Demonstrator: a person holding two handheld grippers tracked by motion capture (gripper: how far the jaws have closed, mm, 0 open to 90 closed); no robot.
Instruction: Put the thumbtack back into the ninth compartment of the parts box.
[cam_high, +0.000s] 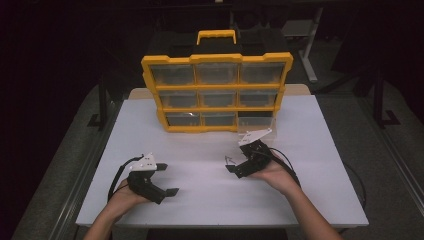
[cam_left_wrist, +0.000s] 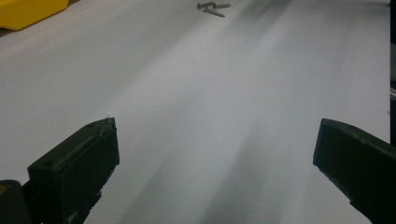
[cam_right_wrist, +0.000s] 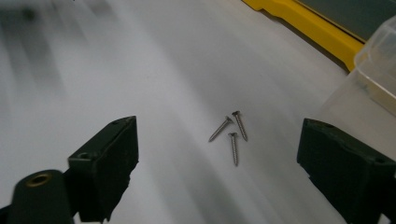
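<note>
Here the right tongs (cam_right_wrist: 217, 163), spread wide, frame three screws (cam_right_wrist: 232, 133); the left tongs (cam_left_wrist: 217, 168) gape over bare table (cam_left_wrist: 196, 93).

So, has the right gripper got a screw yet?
No, the three screws lie loose on the table between the open jaws of the right gripper.

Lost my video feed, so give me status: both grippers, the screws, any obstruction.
Left gripper open, empty. Right gripper open over three screws, not touching. Screws loose on white table. Clear bin beside them, path clear.

No readable text, label, brand or number anywhere; all surfaces unmarked.
</note>
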